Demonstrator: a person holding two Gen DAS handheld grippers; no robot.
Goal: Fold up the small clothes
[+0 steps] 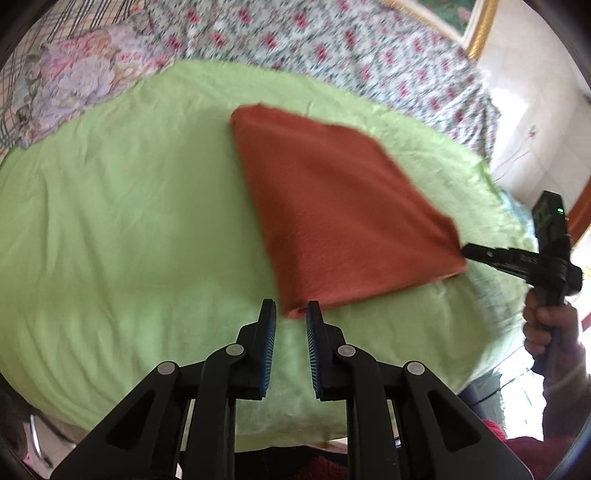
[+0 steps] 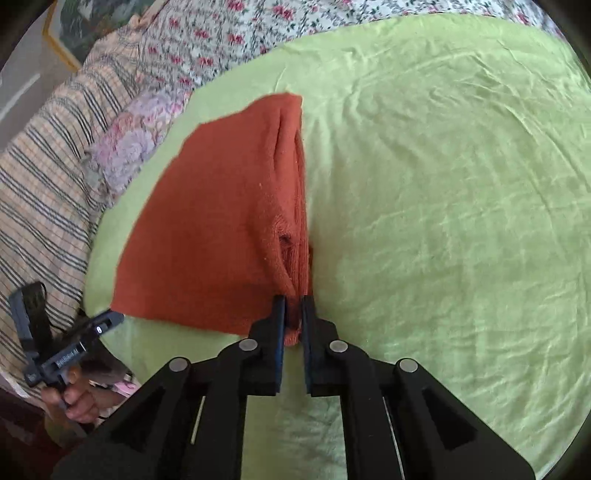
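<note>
A folded rust-orange knit garment (image 1: pixel 332 206) lies on a light green sheet (image 1: pixel 129 221). My left gripper (image 1: pixel 291 314) is open, and the garment's near corner lies between its fingertips. My right gripper (image 2: pixel 294 314) is shut on the garment's (image 2: pixel 221 214) near right corner, with the ribbed edge pinched between the pads. In the left wrist view the right gripper (image 1: pixel 466 254) touches the garment's right corner. In the right wrist view the left gripper (image 2: pixel 114 318) sits at the garment's lower left corner.
A floral bedspread (image 1: pixel 332 40) lies beyond the green sheet (image 2: pixel 443 184). A purple floral pillow (image 1: pixel 77 77) and a striped plaid cloth (image 2: pixel 40 177) lie along one side. A gold picture frame (image 1: pixel 480 29) hangs on the wall.
</note>
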